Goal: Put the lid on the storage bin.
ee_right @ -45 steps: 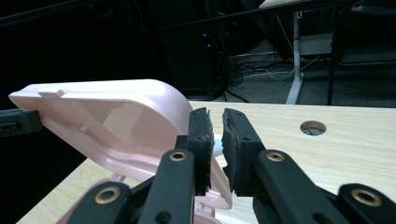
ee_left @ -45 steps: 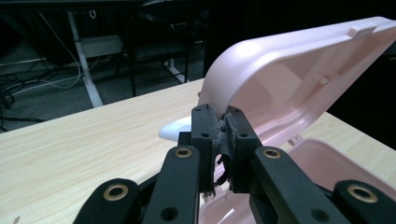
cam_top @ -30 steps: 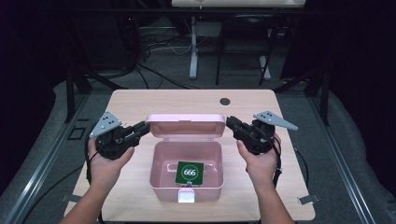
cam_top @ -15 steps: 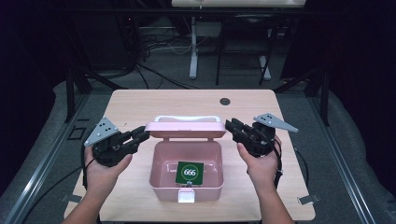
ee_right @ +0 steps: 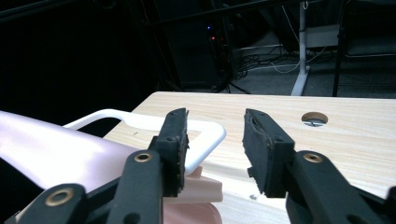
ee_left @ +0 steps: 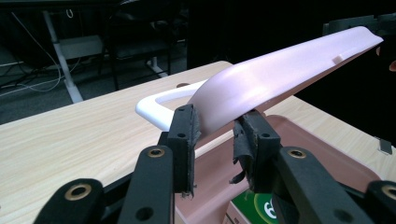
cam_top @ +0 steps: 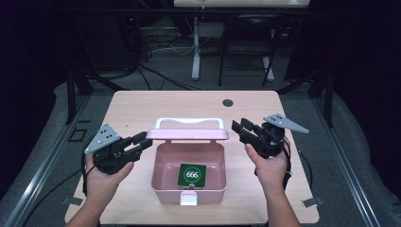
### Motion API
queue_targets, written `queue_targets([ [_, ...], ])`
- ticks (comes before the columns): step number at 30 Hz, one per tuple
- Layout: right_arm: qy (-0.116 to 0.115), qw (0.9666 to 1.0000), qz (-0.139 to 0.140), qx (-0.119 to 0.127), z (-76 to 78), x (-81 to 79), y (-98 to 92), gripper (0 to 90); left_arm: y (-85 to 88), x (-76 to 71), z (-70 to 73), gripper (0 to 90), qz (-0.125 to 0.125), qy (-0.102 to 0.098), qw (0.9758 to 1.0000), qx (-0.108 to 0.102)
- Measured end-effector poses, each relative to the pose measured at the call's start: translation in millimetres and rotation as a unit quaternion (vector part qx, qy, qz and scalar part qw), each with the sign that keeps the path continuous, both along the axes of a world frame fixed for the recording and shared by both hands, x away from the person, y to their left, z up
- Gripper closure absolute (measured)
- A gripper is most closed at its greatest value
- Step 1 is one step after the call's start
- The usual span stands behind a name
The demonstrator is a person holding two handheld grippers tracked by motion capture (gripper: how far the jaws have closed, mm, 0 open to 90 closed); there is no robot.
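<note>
The step in hand looks like letting go of the lid of a pink box, which now stands raised on its back edge in the middle of the surface, white handle at its far side.

On the left, the left hand-held gripper lies just beside the lid's left end. Its jaws have just been opening and now stand about half apart. In the left gripper view the lid's corner sits between the two pads; it lies close against the left one, while a gap shows at the right one, so I judge the grip released or nearly so.

In the middle, the open box holds a green card marked 666, flat on its floor, near the front wall.

On the right, the right hand-held gripper is near the lid's right end but apart from it. Its jaws have also just been opening, stand well apart, and have nothing between them; the right gripper view shows the lid and handle off to their left.

The next move probably calls for drawing both grippers back, the left sliding outward without dragging the lid down, then reaching into the box for the card.
</note>
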State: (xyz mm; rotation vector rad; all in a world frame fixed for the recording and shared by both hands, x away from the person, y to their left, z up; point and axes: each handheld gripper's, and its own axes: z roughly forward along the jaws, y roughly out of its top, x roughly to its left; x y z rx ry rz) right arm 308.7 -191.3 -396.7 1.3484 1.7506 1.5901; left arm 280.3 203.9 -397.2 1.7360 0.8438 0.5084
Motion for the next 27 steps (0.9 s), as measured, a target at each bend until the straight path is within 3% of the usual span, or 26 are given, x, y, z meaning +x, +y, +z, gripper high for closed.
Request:
queue_targets([
  [27, 0.015, 0.9998, 0.01, -0.008, -1.2, 1.9, -1.9, 55.0, 4.4, -21.5, -7.7, 66.2, -0.017, 0.004, 0.9998, 0.001],
])
